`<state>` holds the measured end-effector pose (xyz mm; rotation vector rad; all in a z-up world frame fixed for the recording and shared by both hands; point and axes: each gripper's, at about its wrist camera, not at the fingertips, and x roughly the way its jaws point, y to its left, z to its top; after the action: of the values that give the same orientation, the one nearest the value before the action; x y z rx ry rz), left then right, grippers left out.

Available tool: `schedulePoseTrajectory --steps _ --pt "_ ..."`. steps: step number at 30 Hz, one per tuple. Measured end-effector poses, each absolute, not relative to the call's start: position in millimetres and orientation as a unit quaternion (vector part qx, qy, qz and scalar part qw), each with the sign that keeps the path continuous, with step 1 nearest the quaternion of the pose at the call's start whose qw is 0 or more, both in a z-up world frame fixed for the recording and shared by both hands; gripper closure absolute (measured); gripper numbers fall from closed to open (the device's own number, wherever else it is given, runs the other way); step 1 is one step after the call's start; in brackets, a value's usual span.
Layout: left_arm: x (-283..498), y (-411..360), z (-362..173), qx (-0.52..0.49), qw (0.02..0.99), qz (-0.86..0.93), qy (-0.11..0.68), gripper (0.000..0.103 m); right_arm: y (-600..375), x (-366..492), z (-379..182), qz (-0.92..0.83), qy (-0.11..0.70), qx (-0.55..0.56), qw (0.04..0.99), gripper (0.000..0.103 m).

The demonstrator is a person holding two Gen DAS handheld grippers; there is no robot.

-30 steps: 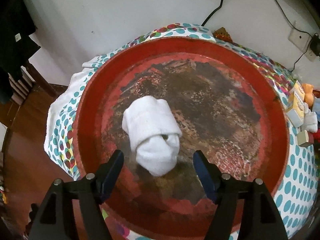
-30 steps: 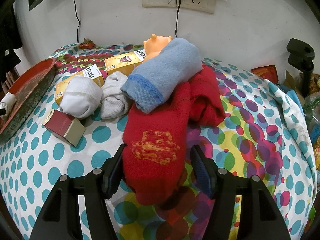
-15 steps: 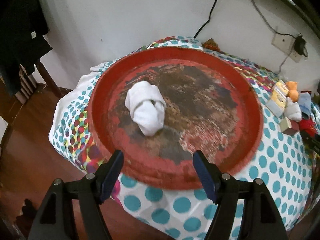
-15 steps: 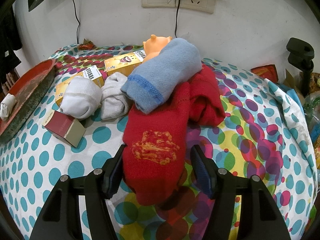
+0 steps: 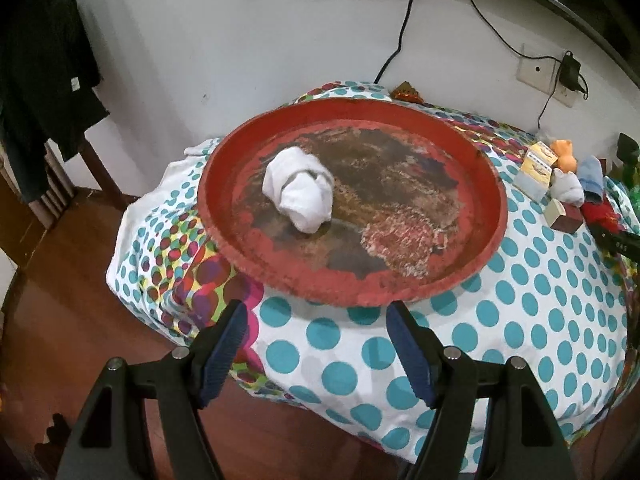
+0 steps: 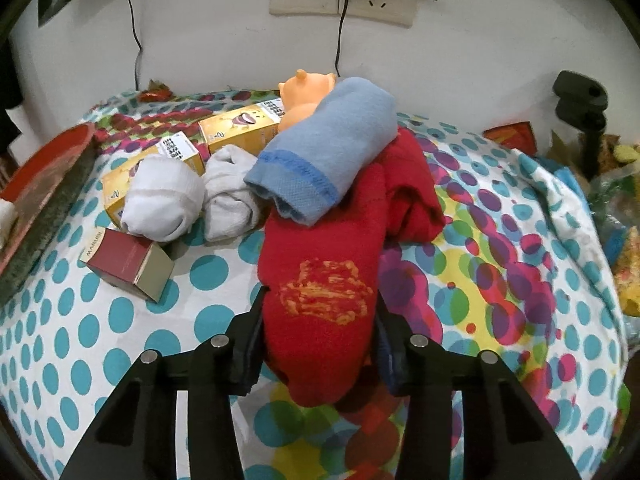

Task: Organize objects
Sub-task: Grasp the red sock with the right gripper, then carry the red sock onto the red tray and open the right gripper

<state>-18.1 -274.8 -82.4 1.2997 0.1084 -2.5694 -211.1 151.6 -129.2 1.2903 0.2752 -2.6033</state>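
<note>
A round red tray (image 5: 240, 152) lies on the polka-dot cloth, with a rolled white sock (image 5: 300, 188) lying in its left half. My left gripper (image 5: 316, 336) is open and empty, well back from the tray's near rim. In the right wrist view my right gripper (image 6: 318, 328) is shut on a red sock (image 6: 324, 272) with a yellow print. A blue rolled sock (image 6: 332, 148) lies on the red sock's far part. Two white rolled socks (image 6: 164, 196) (image 6: 230, 196) lie to the left of it.
Two yellow boxes (image 6: 240, 124) (image 6: 116, 184), a dark red box (image 6: 124, 264) and an orange toy (image 6: 304, 92) lie by the socks. The tray's edge shows at left in the right wrist view (image 6: 40, 196). A black stand (image 6: 584, 120) rises at the right. The wooden floor (image 5: 60, 320) lies below the cloth's edge.
My left gripper has pulled back and up from the white sock, leaving it in the tray. My right gripper has closed onto the red sock.
</note>
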Motion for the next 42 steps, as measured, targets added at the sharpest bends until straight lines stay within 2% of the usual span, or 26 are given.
schedulePoseTrajectory --steps 11,20,23,42 --pt "-1 -284 -83 0.429 0.114 -0.894 0.065 0.029 135 -170 -115 -0.891 0.093 0.436 0.081 0.065" --pt "1 -289 -86 0.436 0.114 -0.890 0.064 0.029 121 -133 -91 -0.894 0.010 0.424 0.143 0.065" --pt "2 -291 -84 0.433 0.120 -0.891 0.061 0.029 107 -128 -85 -0.894 0.006 0.419 0.160 0.065" --pt "9 -316 -81 0.431 0.152 -0.886 0.077 0.029 -53 -118 -61 -0.865 0.091 0.398 0.291 0.064"
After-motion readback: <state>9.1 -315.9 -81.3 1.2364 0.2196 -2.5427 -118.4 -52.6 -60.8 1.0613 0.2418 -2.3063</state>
